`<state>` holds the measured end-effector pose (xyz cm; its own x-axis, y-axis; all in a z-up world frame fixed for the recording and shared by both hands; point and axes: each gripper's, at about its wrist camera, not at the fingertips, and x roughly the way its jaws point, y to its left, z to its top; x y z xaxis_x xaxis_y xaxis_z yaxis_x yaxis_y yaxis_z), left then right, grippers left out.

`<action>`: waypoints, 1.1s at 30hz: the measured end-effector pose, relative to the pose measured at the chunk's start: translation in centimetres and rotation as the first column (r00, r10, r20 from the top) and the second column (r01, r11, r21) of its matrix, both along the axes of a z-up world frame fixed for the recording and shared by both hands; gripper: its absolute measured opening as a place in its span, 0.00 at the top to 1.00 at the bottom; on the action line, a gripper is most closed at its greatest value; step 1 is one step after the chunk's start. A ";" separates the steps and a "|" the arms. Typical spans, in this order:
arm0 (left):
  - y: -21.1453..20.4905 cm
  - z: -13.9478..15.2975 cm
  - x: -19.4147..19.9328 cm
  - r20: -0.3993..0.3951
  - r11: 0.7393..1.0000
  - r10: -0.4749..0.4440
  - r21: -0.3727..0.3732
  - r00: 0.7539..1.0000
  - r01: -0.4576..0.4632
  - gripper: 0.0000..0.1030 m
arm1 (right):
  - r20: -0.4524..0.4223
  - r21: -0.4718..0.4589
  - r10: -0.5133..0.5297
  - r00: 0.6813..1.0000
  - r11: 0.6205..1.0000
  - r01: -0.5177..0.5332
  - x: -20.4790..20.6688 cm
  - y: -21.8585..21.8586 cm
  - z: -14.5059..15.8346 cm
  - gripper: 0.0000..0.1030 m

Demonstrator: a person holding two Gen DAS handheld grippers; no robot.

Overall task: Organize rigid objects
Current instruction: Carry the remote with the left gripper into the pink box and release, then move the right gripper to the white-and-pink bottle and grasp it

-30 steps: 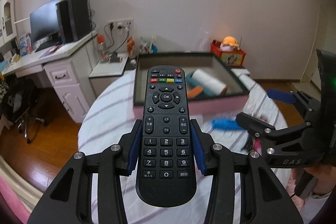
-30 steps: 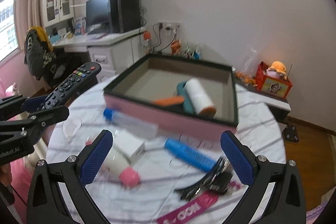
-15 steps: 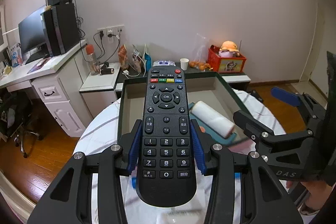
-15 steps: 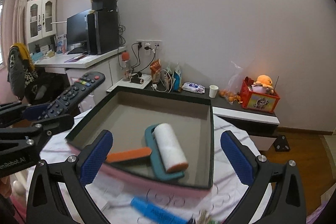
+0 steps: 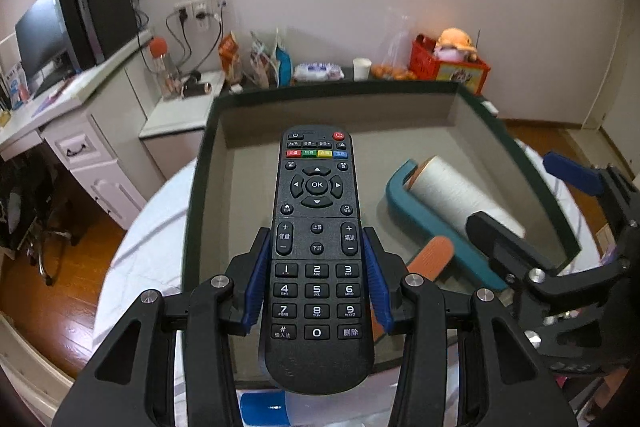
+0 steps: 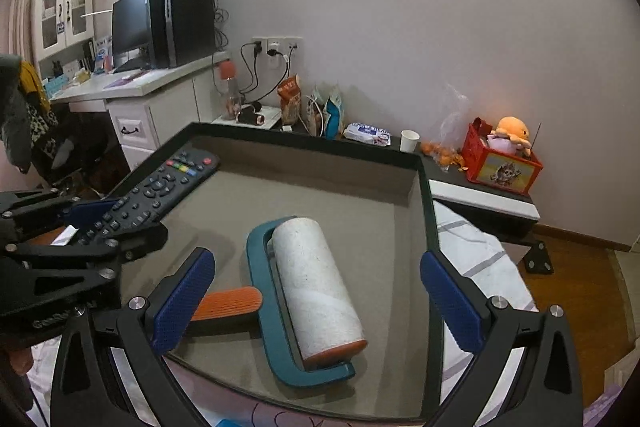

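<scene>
Right now my left gripper [image 5: 317,283] pinches a black remote [image 5: 317,251] by its long sides, the blue pads [image 5: 256,281] pressed against the number-key section, button face up. The remote hangs over the near left part of a shallow box [image 5: 340,95] with a dark rim and a grey floor, its top end pointing toward the far wall; whether it touches the floor I cannot tell. From my right wrist view the same remote [image 6: 156,191] shows at the box's [image 6: 304,143] left side, still clamped in the left gripper [image 6: 100,223].

My right gripper [image 6: 316,301] is spread wide with nothing between its blue pads [image 6: 184,301], hovering over the near edge of the box. Just beyond it, inside the box, lies a lint roller [image 6: 308,291]: white roll, teal frame, orange handle pointing left. In the left wrist view that roller [image 5: 444,199] lies to the right of the remote, apart from it.

The box stands on a round table with a white striped cloth [image 5: 148,227].
</scene>
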<state>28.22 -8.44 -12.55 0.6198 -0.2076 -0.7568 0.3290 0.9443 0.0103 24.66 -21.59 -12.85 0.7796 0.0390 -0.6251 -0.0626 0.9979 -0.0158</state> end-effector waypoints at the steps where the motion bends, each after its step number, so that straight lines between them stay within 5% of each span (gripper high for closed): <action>1: 0.0 -0.3 0.1 -0.008 1.000 0.001 -0.002 1.000 -0.001 0.57 | -0.002 -0.004 -0.002 1.000 1.000 0.002 0.0 0.0 -0.1 0.00; 4: 0.2 -0.5 0.0 -0.003 1.000 0.019 0.002 1.000 -0.019 0.56 | -0.008 -0.001 0.000 1.000 1.000 0.000 0.0 -0.1 -0.1 0.00; 8: 1.0 0.8 -1.5 0.043 0.998 0.055 0.012 0.998 -0.056 0.24 | 0.006 0.004 -0.003 1.000 1.000 0.003 -0.7 -0.2 0.8 0.00; 13: 3.5 3.6 -4.7 0.110 0.994 0.112 0.005 0.988 -0.113 0.12 | 0.052 0.021 0.003 0.999 1.000 -0.004 -3.3 -0.2 3.1 0.00; 23: 7.5 10.7 -16.3 0.294 0.987 0.162 -0.055 0.942 -0.152 0.02 | 0.213 0.044 0.045 0.976 0.997 -0.055 -13.7 1.5 9.9 0.00; 33: 8.3 13.6 -26.4 0.406 0.987 0.161 -0.069 0.899 -0.146 0.00 | 0.299 0.066 0.011 0.954 0.997 -0.033 -23.0 1.7 12.7 0.00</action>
